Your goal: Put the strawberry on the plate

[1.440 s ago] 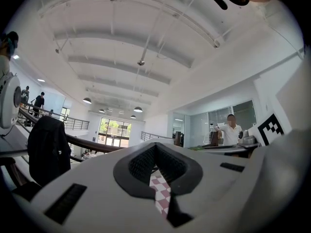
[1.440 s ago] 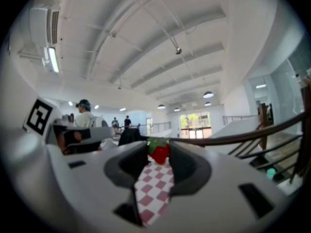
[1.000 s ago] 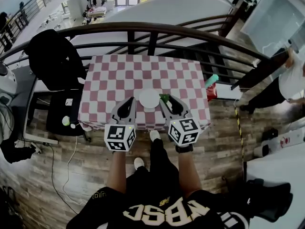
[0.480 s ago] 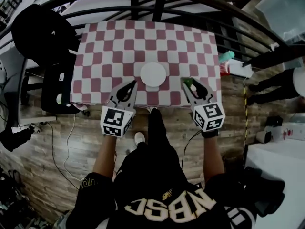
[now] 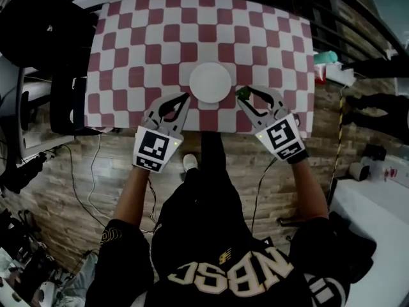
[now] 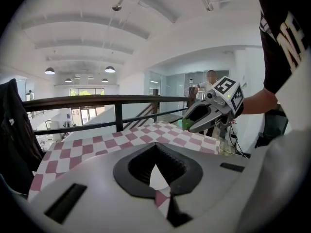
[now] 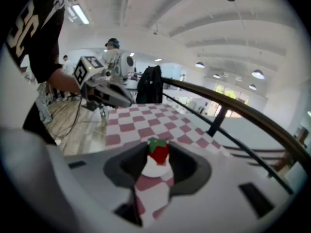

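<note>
A round white plate sits on the red-and-white checked table, near its front edge. My right gripper hovers just right of the plate, shut on a red strawberry with a green top; only the green top shows from the head view. Left of the plate's near rim is my left gripper, jaws together and holding nothing. In the left gripper view the right gripper appears above the table's far corner, a bit of green at its tip.
A black jacket hangs over a chair left of the table. A dark railing runs behind and to the right of it. A teal object lies off the right edge. Cables trail over the wooden floor.
Both grippers have advanced over the table's front edge. The right one, carrying the strawberry, has moved left, closer to the plate. The head view has tilted further down.
</note>
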`<state>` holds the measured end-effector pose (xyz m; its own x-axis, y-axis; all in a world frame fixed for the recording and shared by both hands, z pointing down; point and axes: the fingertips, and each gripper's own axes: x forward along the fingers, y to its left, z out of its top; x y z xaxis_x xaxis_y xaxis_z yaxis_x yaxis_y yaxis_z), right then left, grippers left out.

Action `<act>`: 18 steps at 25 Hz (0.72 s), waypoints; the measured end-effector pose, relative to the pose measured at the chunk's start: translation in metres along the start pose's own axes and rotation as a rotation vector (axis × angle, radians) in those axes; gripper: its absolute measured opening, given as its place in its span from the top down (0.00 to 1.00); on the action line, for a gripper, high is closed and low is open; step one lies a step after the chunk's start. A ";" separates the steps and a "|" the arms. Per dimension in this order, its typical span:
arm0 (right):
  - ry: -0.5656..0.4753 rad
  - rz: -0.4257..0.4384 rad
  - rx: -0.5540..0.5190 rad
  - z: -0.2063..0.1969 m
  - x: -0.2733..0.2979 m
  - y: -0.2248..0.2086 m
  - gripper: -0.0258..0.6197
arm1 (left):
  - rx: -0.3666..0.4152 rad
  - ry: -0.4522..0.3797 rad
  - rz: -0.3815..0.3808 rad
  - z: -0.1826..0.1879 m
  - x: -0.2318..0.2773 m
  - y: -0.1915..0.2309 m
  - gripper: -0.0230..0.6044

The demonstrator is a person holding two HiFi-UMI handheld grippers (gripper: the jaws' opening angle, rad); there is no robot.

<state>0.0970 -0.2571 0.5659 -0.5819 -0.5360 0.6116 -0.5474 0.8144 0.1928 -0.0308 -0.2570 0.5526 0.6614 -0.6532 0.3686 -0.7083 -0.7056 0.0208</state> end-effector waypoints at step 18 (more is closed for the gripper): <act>0.149 0.243 -0.134 -0.068 0.155 0.033 0.74 | -0.090 0.106 -0.049 -0.084 0.066 0.010 0.94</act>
<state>0.0294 -0.2980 0.7191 -0.5859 -0.2912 0.7562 -0.3133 0.9420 0.1201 -0.0145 -0.2842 0.6555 0.6694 -0.5826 0.4610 -0.6982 -0.7054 0.1223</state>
